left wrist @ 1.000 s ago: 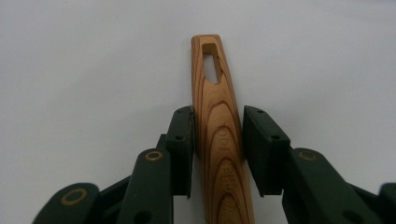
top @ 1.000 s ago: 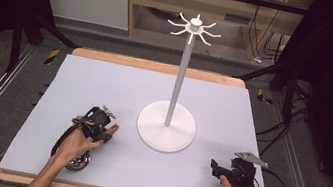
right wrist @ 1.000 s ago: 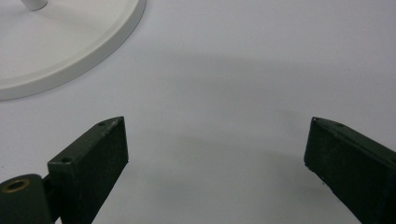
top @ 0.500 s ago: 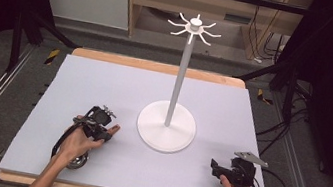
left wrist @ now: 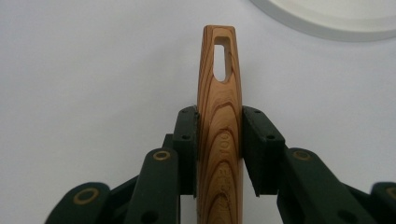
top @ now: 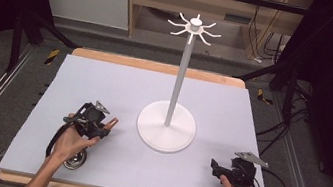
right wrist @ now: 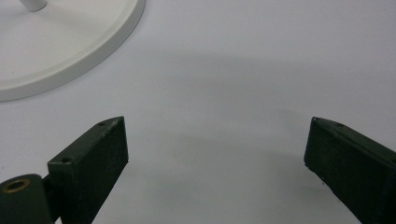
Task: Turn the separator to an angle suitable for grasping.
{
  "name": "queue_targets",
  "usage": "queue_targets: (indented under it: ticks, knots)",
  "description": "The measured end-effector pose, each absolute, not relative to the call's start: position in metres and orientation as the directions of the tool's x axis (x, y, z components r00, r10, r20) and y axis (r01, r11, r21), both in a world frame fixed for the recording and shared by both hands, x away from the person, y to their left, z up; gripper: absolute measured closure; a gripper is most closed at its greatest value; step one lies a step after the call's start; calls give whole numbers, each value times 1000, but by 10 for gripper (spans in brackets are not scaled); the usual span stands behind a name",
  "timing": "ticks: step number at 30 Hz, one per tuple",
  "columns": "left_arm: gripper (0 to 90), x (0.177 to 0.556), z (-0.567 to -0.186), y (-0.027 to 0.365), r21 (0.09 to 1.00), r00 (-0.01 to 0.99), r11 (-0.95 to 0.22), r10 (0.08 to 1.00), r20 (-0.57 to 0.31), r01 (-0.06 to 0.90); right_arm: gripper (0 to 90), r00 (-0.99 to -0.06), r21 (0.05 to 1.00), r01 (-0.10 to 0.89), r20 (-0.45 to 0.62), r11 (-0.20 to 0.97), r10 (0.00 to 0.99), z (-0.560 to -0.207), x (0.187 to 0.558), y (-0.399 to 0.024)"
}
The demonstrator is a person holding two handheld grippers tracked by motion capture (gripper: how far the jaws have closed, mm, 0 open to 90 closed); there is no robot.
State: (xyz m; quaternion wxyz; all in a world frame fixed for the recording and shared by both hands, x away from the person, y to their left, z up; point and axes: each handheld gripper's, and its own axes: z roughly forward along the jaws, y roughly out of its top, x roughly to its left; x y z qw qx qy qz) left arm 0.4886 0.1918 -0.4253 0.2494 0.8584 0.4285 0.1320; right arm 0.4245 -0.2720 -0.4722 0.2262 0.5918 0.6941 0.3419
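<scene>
Left gripper (left wrist: 218, 140) has just been closing and I now have it clamped on the wooden handle (left wrist: 219, 112) of the utensil near the table's (top: 252, 112) front-left corner. Grasp looks secured; next I'd lift toward the white rack (top: 167, 124). Right gripper (right wrist: 215, 154) wide open, empty, front-right.

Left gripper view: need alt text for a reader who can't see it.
Two black jaws of the left gripper are clamped on a wooden handle with a slotted hanging hole near its tip, pointing up the frame over a pale table surface. The rim of a white stand base curves across the top right corner.
</scene>
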Motion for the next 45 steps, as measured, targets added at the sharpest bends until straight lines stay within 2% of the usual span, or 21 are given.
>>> queue_targets:
  ticks: [15, 35, 45]
  knots:
    - [679, 469, -394, 209, 677, 589, -439, 808, 11, 590, 67, -193, 744, 665, 93, 60, 977, -472, 424, -271]
    - [679, 449, -346, 215, 886, 568, -255, 823, -11, 387, 68, -185, 756, 653, 101, 46, 978, -472, 422, -273]
    - [679, 445, -333, 218, 929, 570, -187, 821, -30, 318, 68, -195, 760, 647, 84, 64, 977, -471, 423, -272]
